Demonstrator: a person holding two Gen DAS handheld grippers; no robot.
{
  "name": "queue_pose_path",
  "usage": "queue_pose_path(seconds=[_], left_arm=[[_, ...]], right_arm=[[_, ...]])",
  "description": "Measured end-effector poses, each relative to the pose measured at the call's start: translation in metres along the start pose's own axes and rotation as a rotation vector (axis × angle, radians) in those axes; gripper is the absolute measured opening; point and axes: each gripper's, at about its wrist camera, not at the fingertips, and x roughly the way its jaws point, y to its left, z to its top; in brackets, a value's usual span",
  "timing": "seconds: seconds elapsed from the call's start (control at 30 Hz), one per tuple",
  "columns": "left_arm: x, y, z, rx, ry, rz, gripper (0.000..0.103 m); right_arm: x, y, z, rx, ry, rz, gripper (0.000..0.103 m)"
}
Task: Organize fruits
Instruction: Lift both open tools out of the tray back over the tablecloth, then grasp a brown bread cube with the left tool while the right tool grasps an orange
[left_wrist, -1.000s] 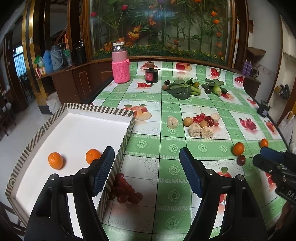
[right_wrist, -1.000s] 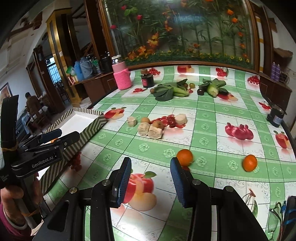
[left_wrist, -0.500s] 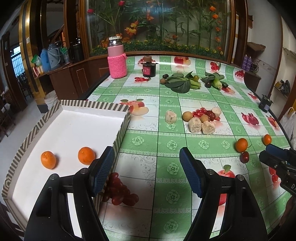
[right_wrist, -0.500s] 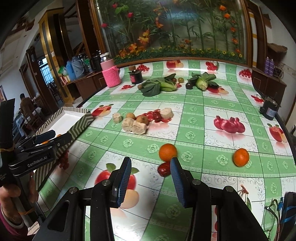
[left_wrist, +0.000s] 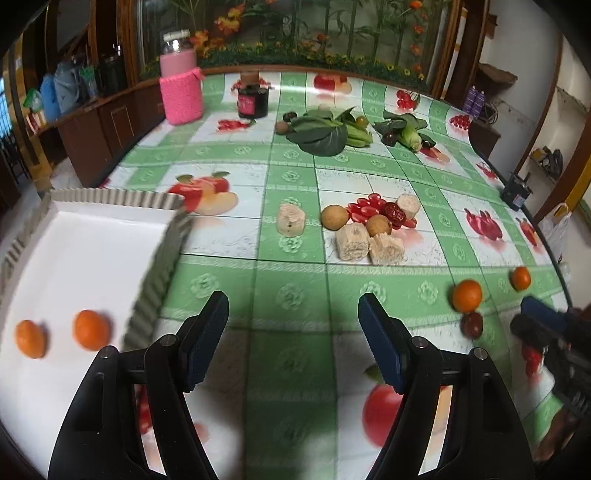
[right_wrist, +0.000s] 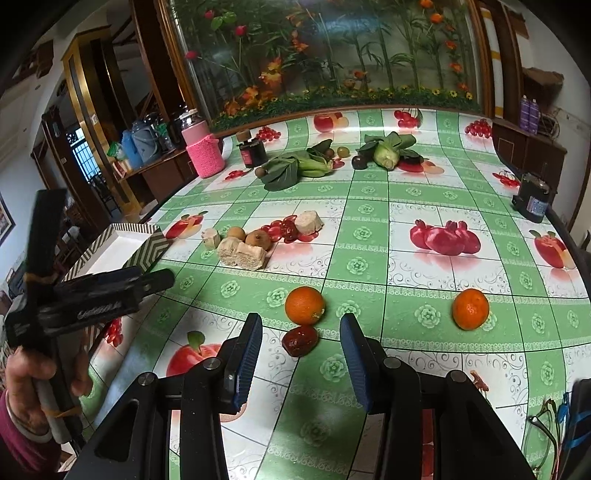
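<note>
Hovering low over the green-and-white fruit-print tablecloth (right_wrist: 369, 229), the right gripper (right_wrist: 301, 334) stands with its blue-padded jaws spread apart and nothing clasped; a small dark red fruit (right_wrist: 300, 340) lies on the cloth between the fingertips, touching the near side of a round orange (right_wrist: 305, 305) just beyond. A second orange (right_wrist: 470, 308) sits well apart to the right. The left gripper (left_wrist: 293, 326) is likewise wide open and empty above bare cloth. To its left, the white tray with a zigzag-striped rim (left_wrist: 155, 266) holds two small oranges (left_wrist: 91, 329) near its close end.
</note>
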Motion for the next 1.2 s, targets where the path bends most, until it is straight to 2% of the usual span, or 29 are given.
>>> queue_pose_path(seconds=[0.17,0.4,0.77,0.8,0.83,0.87,0.9,1.03,1.2], left_arm=[[0.026,-0.009,0.012,0.006,0.042,0.03,0.073],[0.049,-0.026,0.022,0.043,0.053,0.071,0.073],[0.07,-0.033,0.036,0.044,0.085,0.039,0.072],[0.07,-0.033,0.036,0.049,0.075,0.034,0.06],[0.069,-0.033,0.037,0.055,0.067,0.033,0.053],[0.069,-0.033,0.037,0.061,0.064,0.031,0.036],[0.069,-0.033,0.038,0.061,0.062,0.029,0.031],[0.063,-0.026,0.035,0.024,0.068,-0.021,0.031],[0.039,-0.018,0.028,0.002,0.045,-0.071,0.031]], right_arm=[[0.004,-0.003,0.001,0.006,0.006,0.019,0.043],[0.01,-0.005,0.003,0.004,0.011,0.042,0.043],[0.021,-0.018,0.006,0.036,0.019,0.064,0.043],[0.022,-0.017,0.007,0.036,0.02,0.064,0.043],[0.023,-0.017,0.006,0.034,0.022,0.065,0.043],[0.024,-0.016,0.006,0.032,0.022,0.068,0.043],[0.024,-0.016,0.006,0.031,0.021,0.07,0.043],[0.027,-0.012,0.007,0.027,0.028,0.084,0.043],[0.035,-0.006,0.008,0.004,0.052,0.066,0.043]])
